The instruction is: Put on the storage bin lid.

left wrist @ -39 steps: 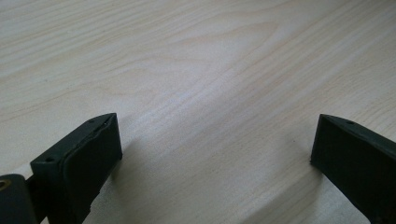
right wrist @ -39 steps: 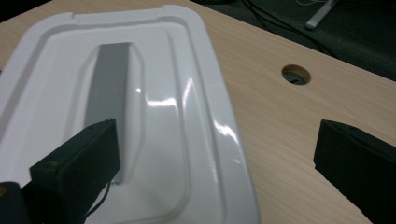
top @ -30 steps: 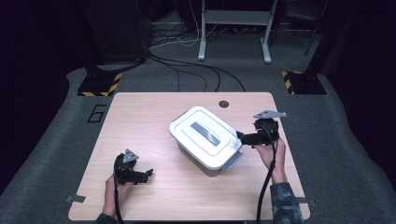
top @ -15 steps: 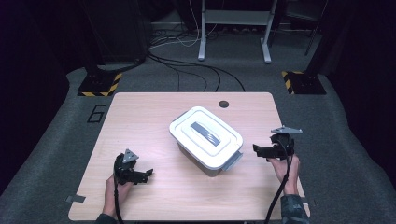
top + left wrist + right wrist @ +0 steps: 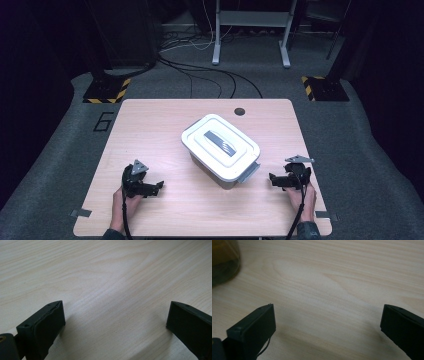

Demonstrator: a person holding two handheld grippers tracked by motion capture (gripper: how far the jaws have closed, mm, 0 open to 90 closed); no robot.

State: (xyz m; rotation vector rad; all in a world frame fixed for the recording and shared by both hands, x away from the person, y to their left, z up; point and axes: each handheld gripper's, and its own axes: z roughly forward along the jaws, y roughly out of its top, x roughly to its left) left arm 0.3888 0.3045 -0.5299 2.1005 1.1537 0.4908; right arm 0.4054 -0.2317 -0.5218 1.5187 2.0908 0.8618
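On the table (image 5: 150, 120), the high view shows a white lidded box (image 5: 221, 149) at centre, the left gripper (image 5: 155, 187) near-left and the right gripper (image 5: 274, 179) near-right, both well apart from it. Left gripper view: jaws spread over bare wood. Right gripper view: jaws spread, a dark blurred corner of the box cut off at far left.

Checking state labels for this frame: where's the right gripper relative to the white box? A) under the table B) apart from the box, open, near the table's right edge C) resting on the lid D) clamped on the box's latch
B: the right gripper sits apart from the box, by the right edge of the table, and its own view shows the jaws spread wide over bare wood.
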